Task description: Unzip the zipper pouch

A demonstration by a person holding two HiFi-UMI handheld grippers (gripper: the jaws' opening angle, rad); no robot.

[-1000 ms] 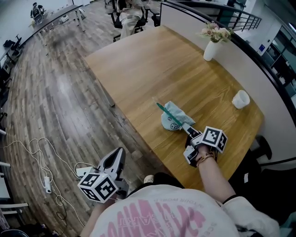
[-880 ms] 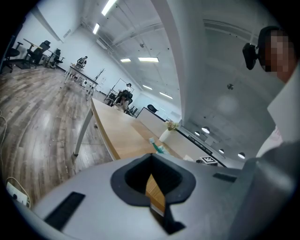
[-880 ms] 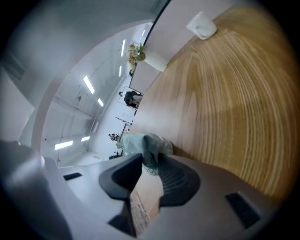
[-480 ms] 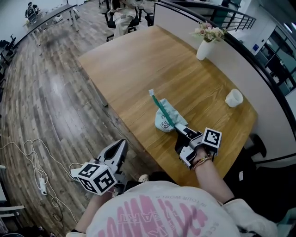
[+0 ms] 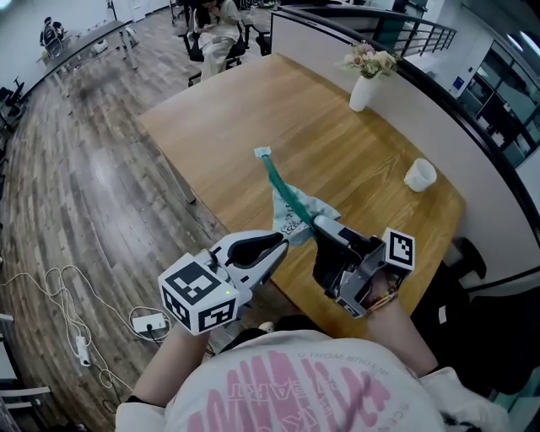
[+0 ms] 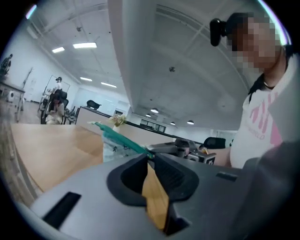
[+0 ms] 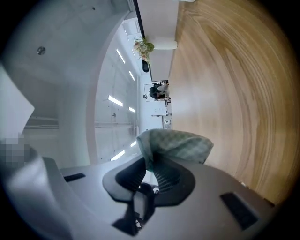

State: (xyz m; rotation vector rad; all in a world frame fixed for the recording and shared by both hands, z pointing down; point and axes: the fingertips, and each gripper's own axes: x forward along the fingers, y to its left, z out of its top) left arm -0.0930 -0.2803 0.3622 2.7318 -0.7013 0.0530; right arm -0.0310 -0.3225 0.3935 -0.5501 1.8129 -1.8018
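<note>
The pale green zipper pouch (image 5: 291,218) hangs above the table's near edge, its dark green zipper (image 5: 277,181) stretched up and away. My right gripper (image 5: 319,224) holds the pouch's near corner. In the right gripper view the checked fabric (image 7: 176,145) sits pinched between the jaws, which are still closing (image 7: 149,161). My left gripper (image 5: 283,243) is raised just left of the pouch's lower side, its jaws together. The left gripper view shows those jaws (image 6: 149,158) with only a thin gap, and the zipper (image 6: 117,136) ends just beyond the tips. Whether they touch it is unclear.
The wooden table (image 5: 253,110) carries a white vase of flowers (image 5: 361,84) at the far side and a white cup (image 5: 419,175) at the right. Cables and a power strip (image 5: 148,322) lie on the wood floor at the left. A seated person (image 5: 211,21) is far back.
The right gripper closed on the pouch and raised it from the table toward me. The left gripper came up from beside my body to the pouch.
</note>
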